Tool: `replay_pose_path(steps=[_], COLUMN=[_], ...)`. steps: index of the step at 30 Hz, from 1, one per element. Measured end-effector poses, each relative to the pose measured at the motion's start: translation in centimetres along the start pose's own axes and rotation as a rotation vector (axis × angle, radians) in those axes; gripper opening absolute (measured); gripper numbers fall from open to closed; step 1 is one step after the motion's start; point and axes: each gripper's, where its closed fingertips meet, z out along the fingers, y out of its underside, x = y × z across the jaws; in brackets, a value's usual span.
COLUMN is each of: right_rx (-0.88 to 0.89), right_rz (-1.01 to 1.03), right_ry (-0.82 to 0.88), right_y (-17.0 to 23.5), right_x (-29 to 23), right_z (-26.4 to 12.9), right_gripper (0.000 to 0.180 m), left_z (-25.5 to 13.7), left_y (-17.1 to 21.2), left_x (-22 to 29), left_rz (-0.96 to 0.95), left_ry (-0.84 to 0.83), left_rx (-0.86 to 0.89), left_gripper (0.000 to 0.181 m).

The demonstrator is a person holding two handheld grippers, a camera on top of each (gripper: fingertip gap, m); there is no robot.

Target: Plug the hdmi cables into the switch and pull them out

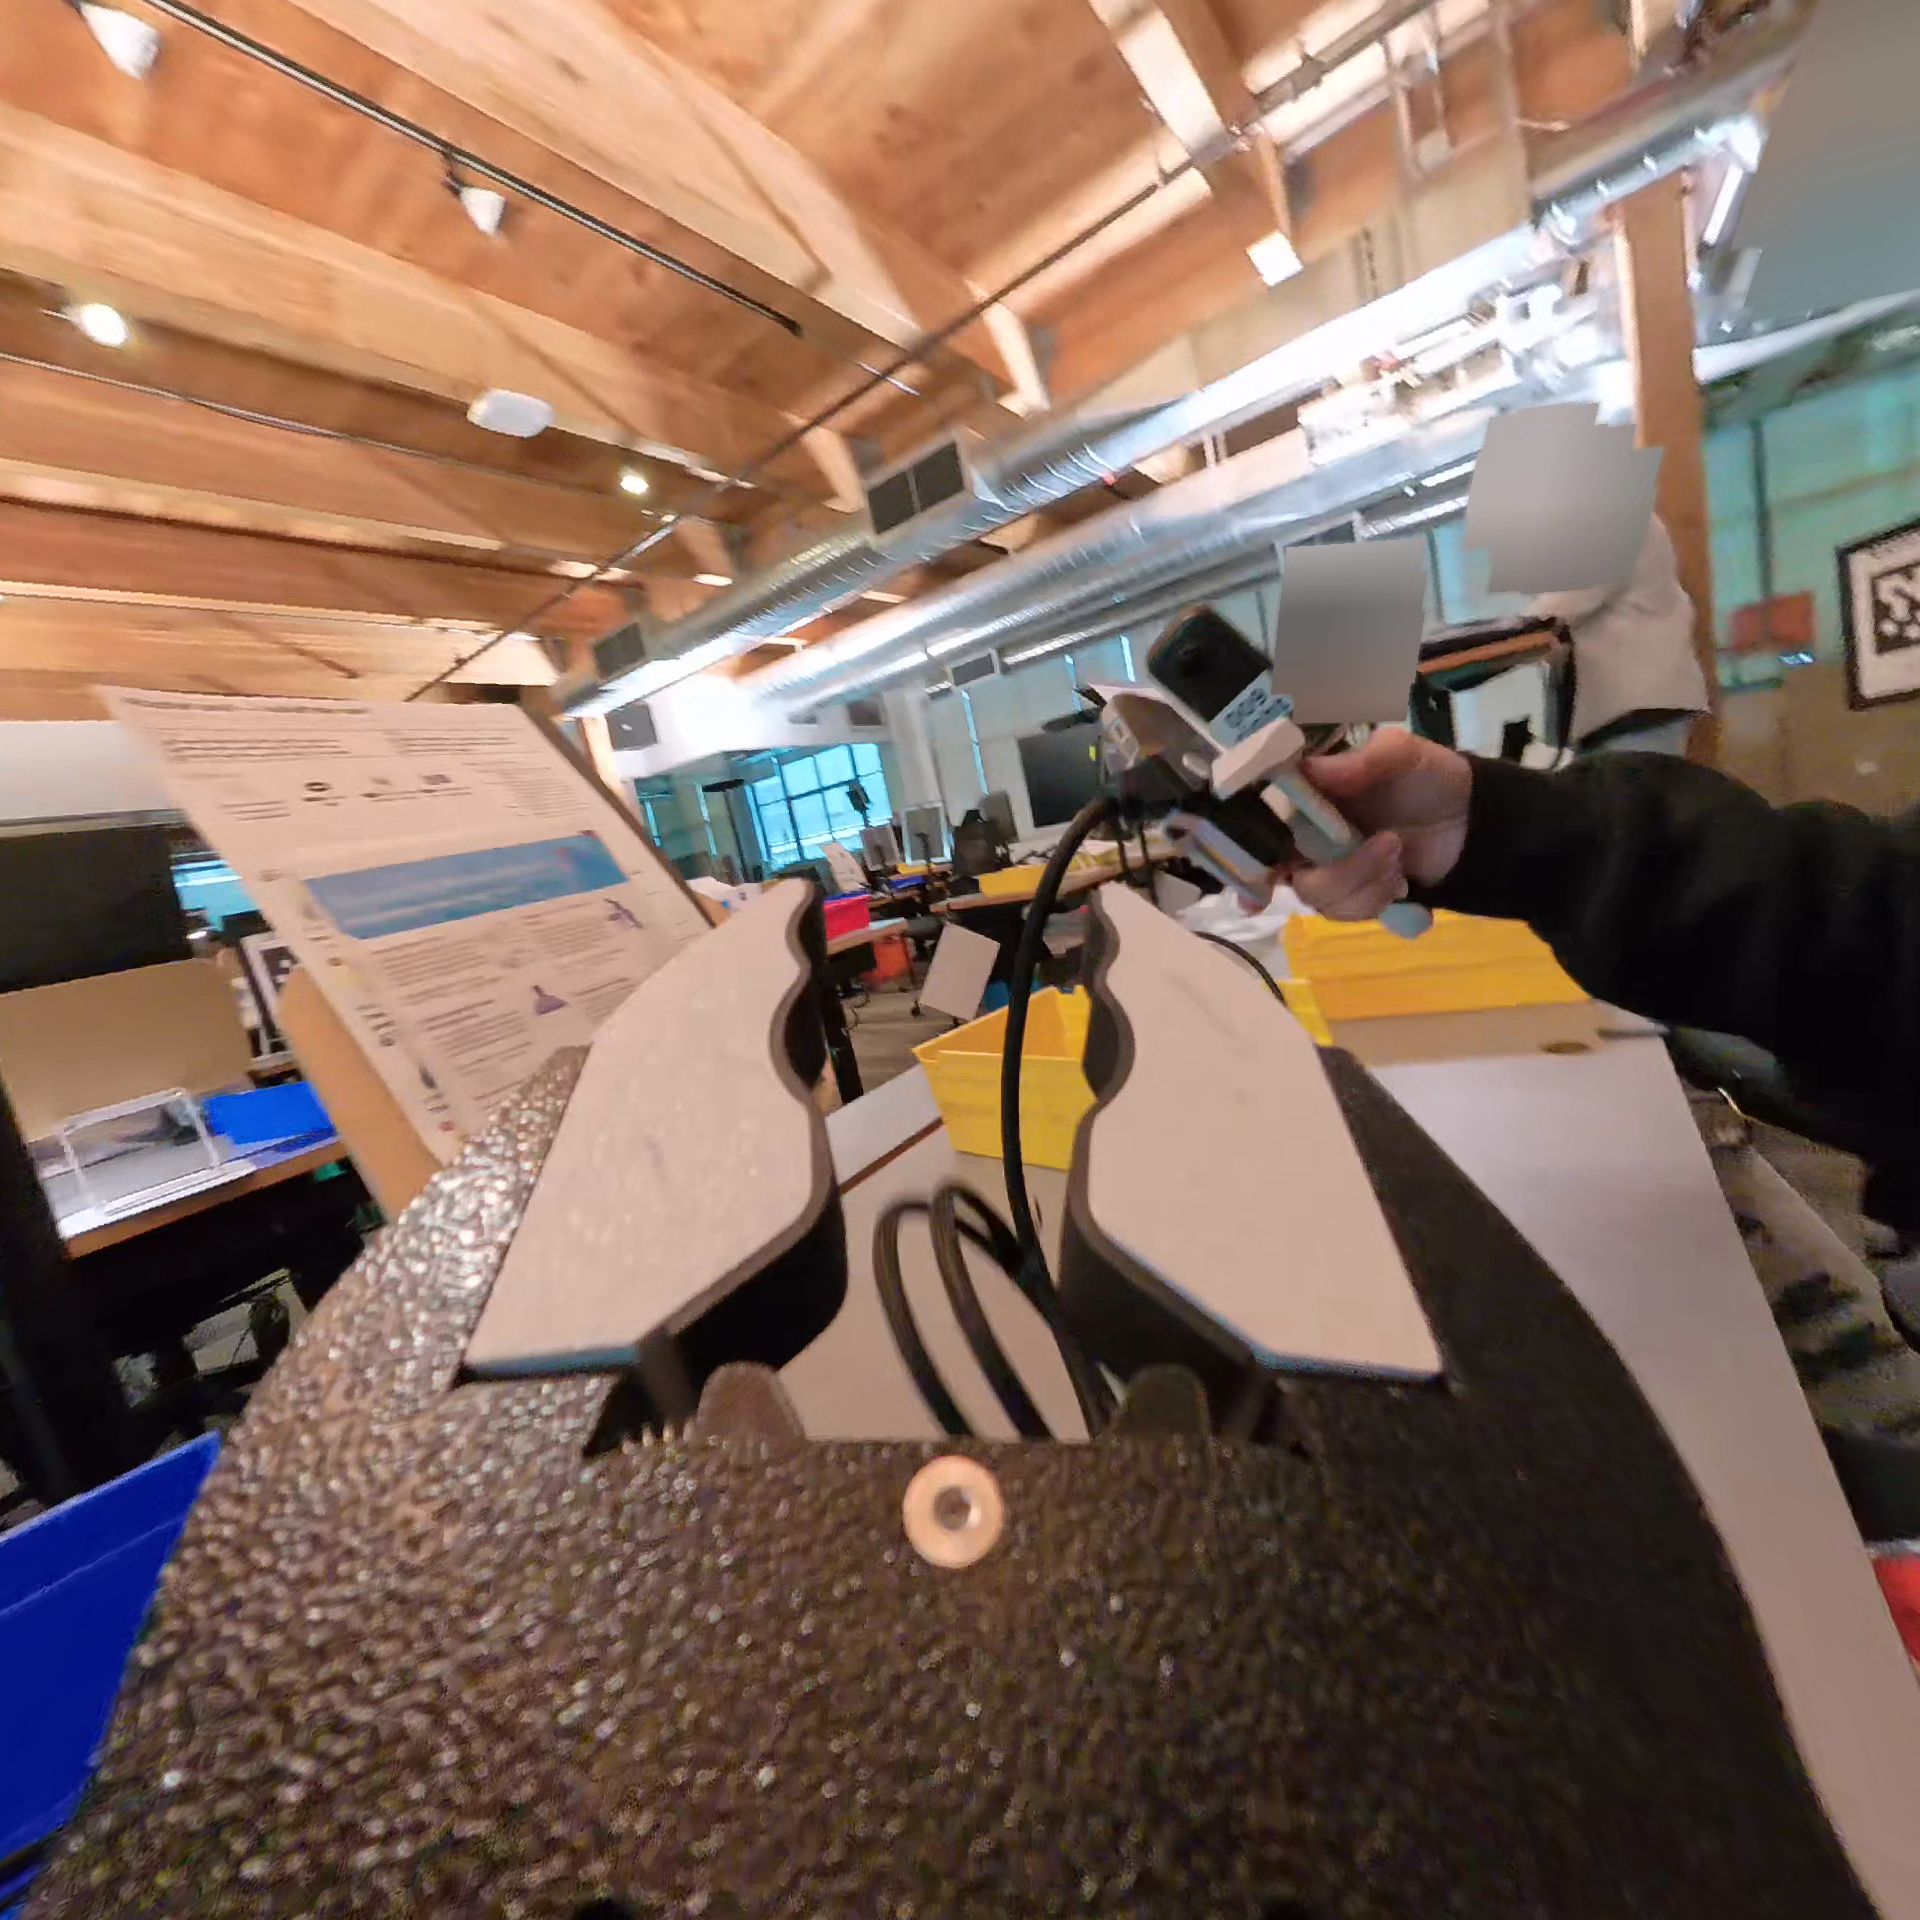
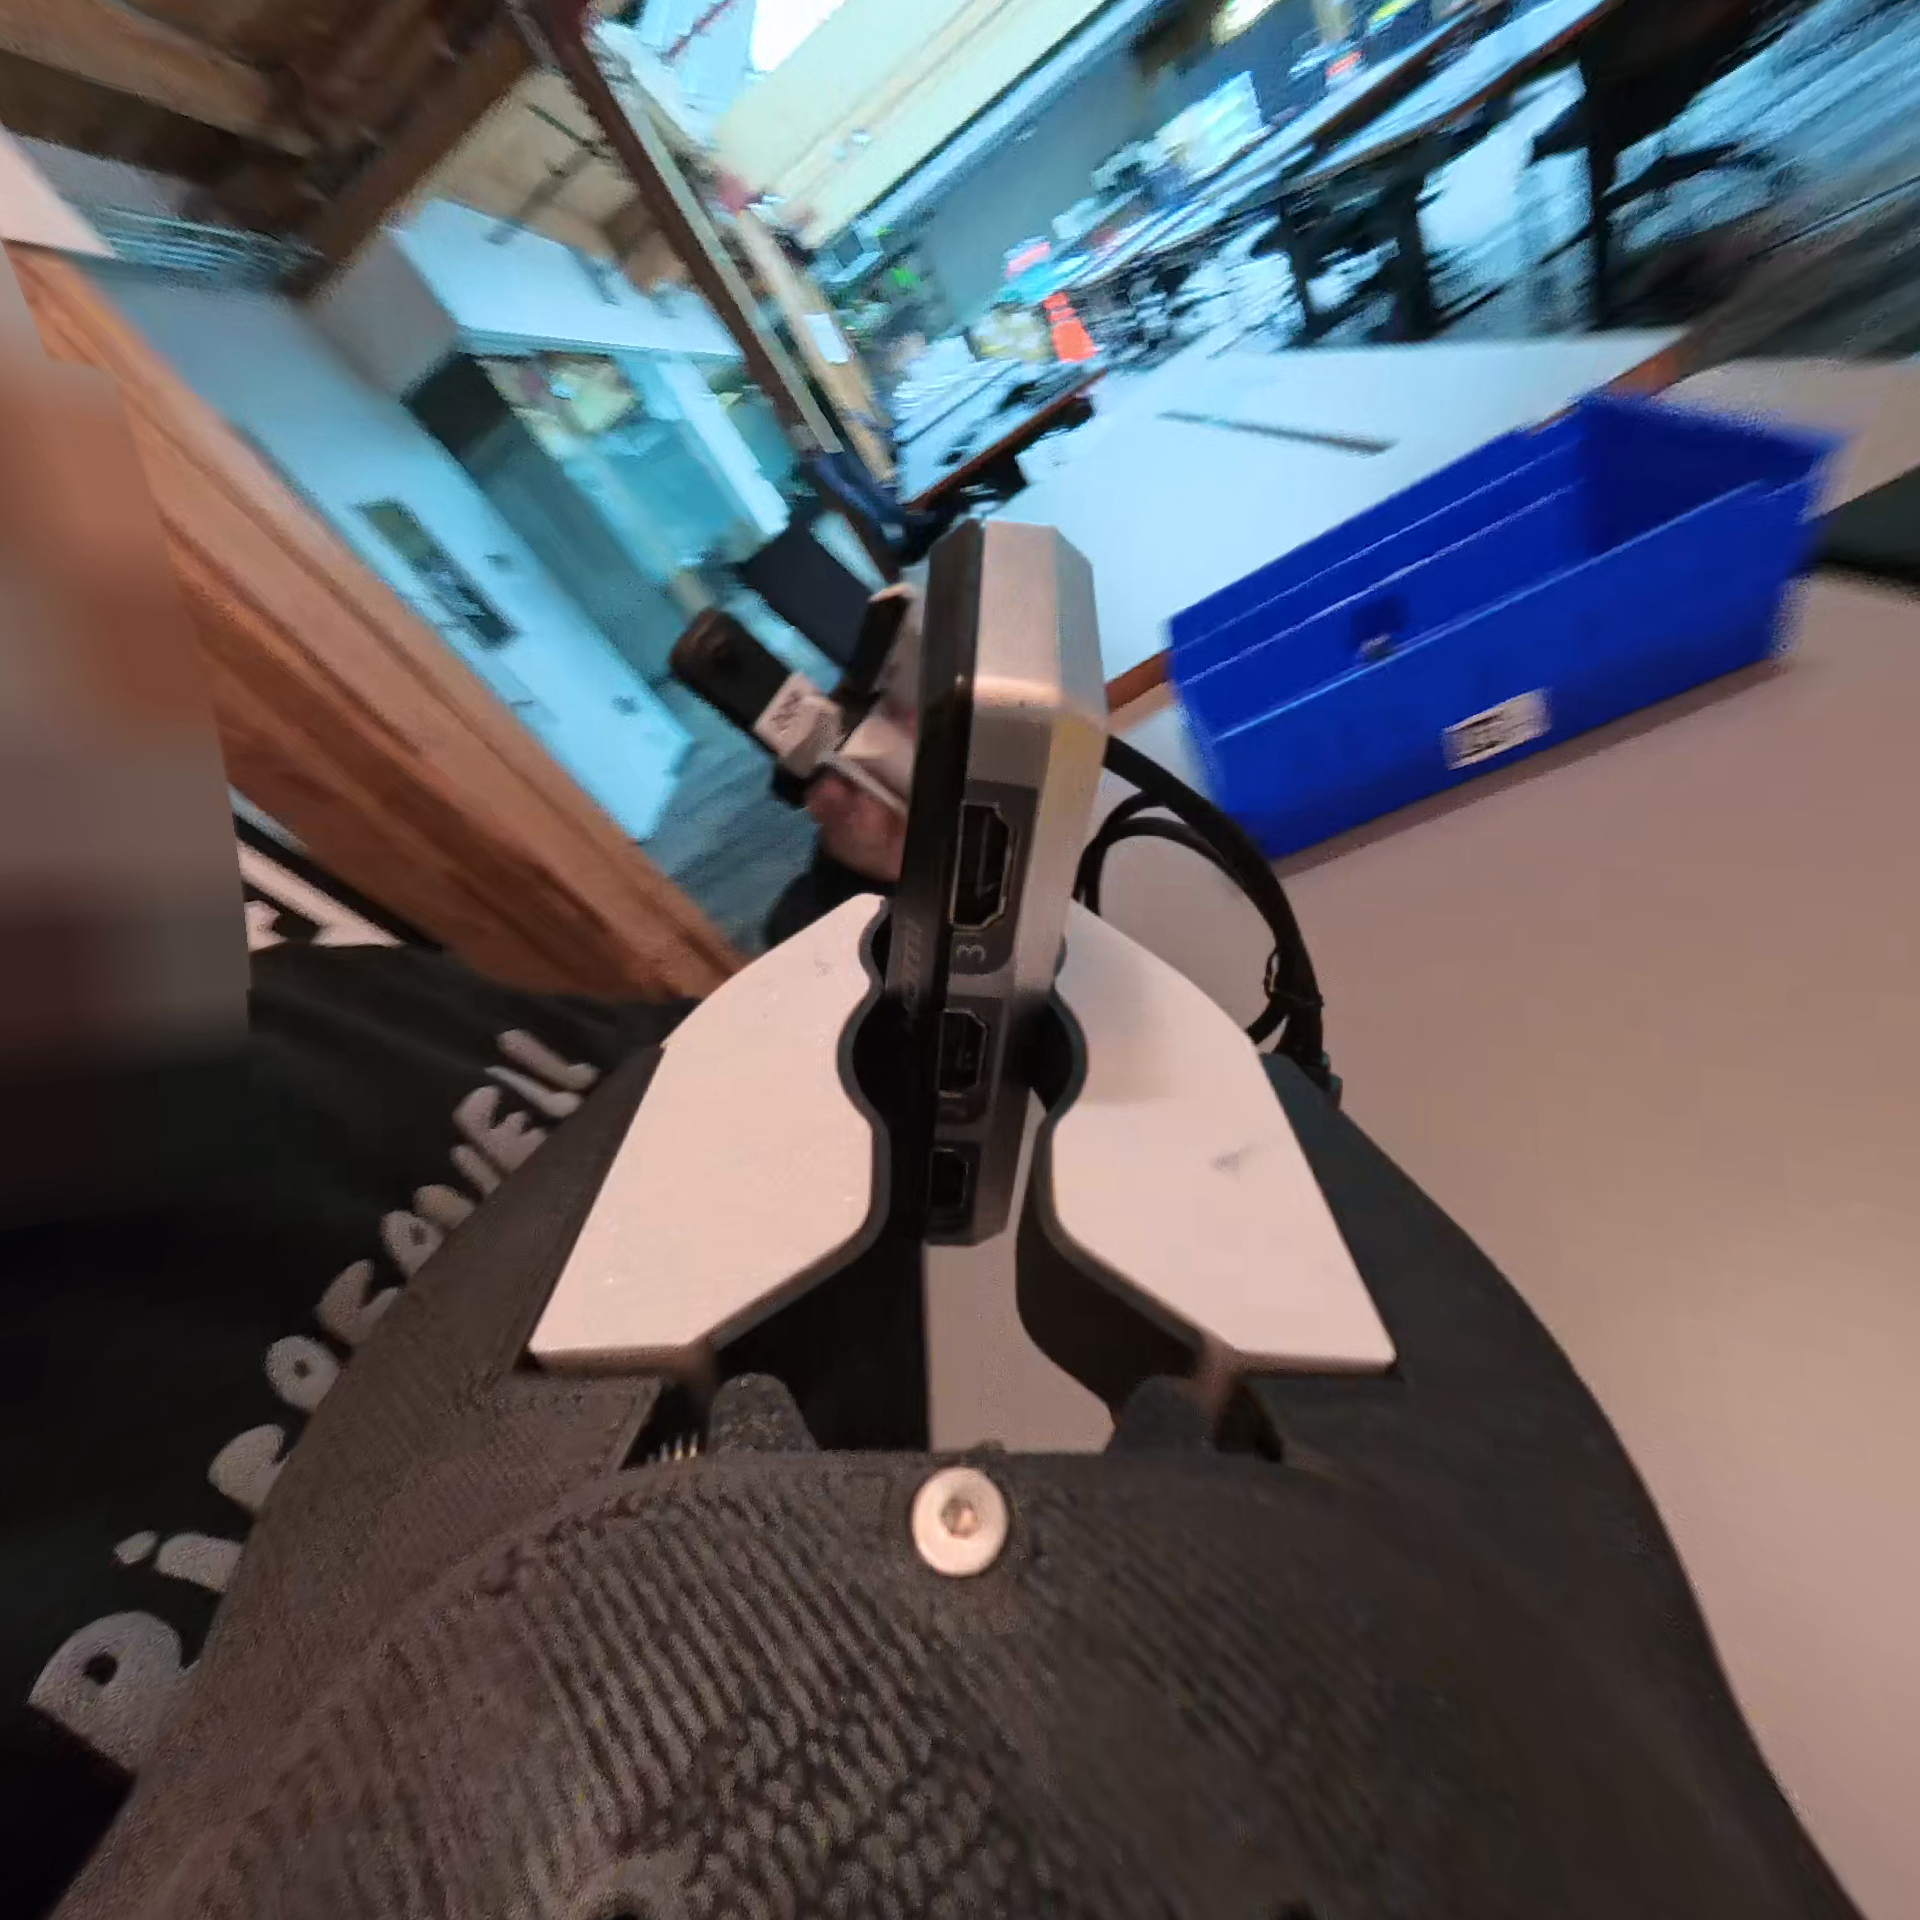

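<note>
The right gripper (image 2: 961, 997) is clamped on the switch (image 2: 1003, 831), a slim silver and black box held up on edge above the worktop (image 2: 1558, 1143). Its two grey fingers (image 2: 748, 1132) press the flat faces of the box, one on each side. The narrow side with three ports faces the camera, and all three ports are bare. In the left wrist view the same gripper (image 1: 1127, 774) appears far off to the right, raised in a hand (image 1: 1371, 831) with a dark sleeve.

A black cable (image 1: 1023, 997) rises from a loose coil on the worktop (image 1: 1558, 1195) and runs up to the switch (image 1: 1138, 743). It seems to be plugged into the side away from the right camera, though the joint itself is too small to make out. In the right wrist view part of the coil (image 2: 1226, 894) shows just behind the switch on the right.

The left gripper (image 1: 951, 977) is apart and holds nothing. The cable passes through the gap between its fingers in the picture, but lies farther off and does not touch them.

A yellow bin (image 1: 997, 1081) stands on the far part of the worktop behind the cable. A blue bin (image 2: 1507, 623) sits on the worktop to the right of the switch, well apart from it. A printed sheet on a board (image 1: 416, 894) leans at the left.
</note>
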Motion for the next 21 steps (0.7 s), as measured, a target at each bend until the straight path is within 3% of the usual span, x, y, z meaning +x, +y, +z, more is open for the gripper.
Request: replay_pose_path(steps=[3, 6, 11, 16, 21], right_rx=[0.006, -0.046, -0.252, -0.409, -0.668], right_rz=[-0.117, -0.218, -0.306, -0.267, -0.199], right_ry=[0.185, 0.417, 0.806, 0.985, 1.094], right_y=[-4.9, -9.4, -13.7, -13.7, -10.7], right_x=[1.3, 3.4, 8.6, 14.3, 18.9], right_z=[-5.1, -10.7, -20.1, -26.1, -29.1], right_gripper=[0.023, 0.023, 0.023, 0.023, 0.023], left_z=[0.1, 1.0, 2.2, 2.4, 2.2], left_y=[0.9, 4.2, 9.1, 11.1, 12.3], left_x=[-0.3, 0.2, 1.3, 1.6, 1.4], left_rz=[-0.053, -0.106, -0.189, -0.261, -0.289], left_ry=[0.005, 0.053, 0.117, 0.145, 0.139], left_rx=[-0.004, -0.083, -0.181, -0.204, -0.22], left_gripper=[0.044, 0.045, 0.044, 0.041, 0.039])
